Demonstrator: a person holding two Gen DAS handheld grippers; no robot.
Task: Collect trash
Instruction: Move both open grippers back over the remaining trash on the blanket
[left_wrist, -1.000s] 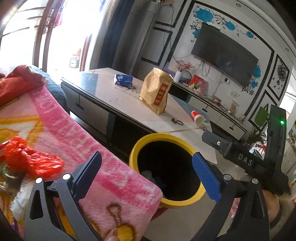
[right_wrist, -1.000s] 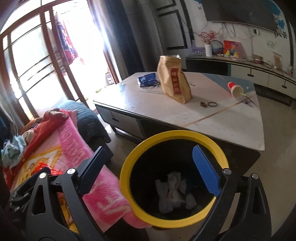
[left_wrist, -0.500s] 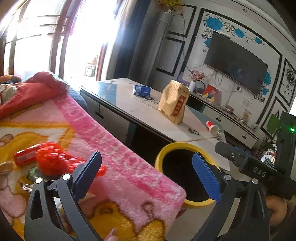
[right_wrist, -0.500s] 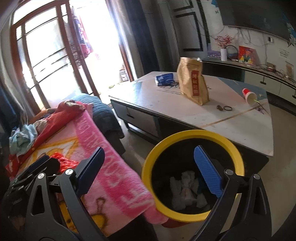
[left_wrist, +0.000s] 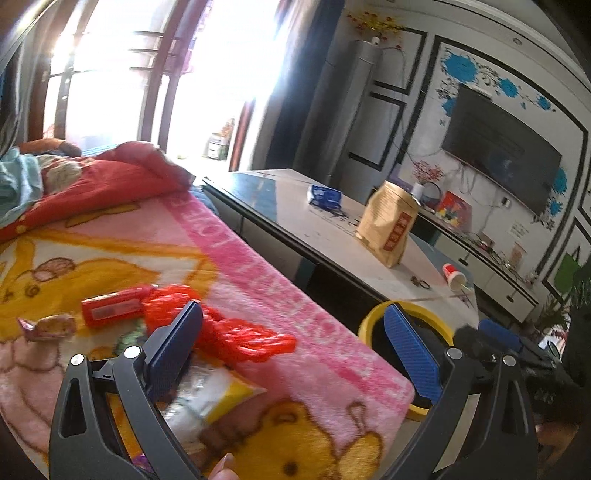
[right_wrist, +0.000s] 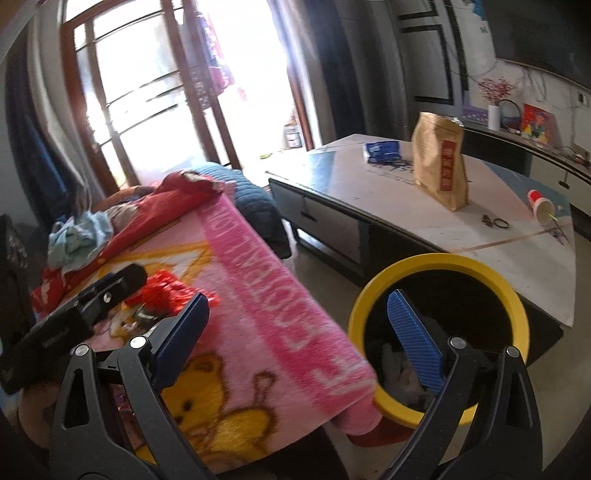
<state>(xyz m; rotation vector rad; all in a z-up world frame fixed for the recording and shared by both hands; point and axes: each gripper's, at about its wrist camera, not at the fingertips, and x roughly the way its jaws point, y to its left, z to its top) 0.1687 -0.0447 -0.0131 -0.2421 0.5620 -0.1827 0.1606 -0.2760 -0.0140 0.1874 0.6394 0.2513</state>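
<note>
Both claws gape wide and empty. The yellow-rimmed bin (right_wrist: 439, 332), beyond the right gripper (right_wrist: 299, 328), already holds white scraps. Red wrappers (left_wrist: 207, 325) lie on the pink blanket (left_wrist: 258, 280) beneath the left gripper (left_wrist: 295, 339), uncollected.

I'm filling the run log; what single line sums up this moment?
left tongs: open, over red wrapper on blanket | right tongs: open, empty | bin: beside blanket, holds trash
</note>
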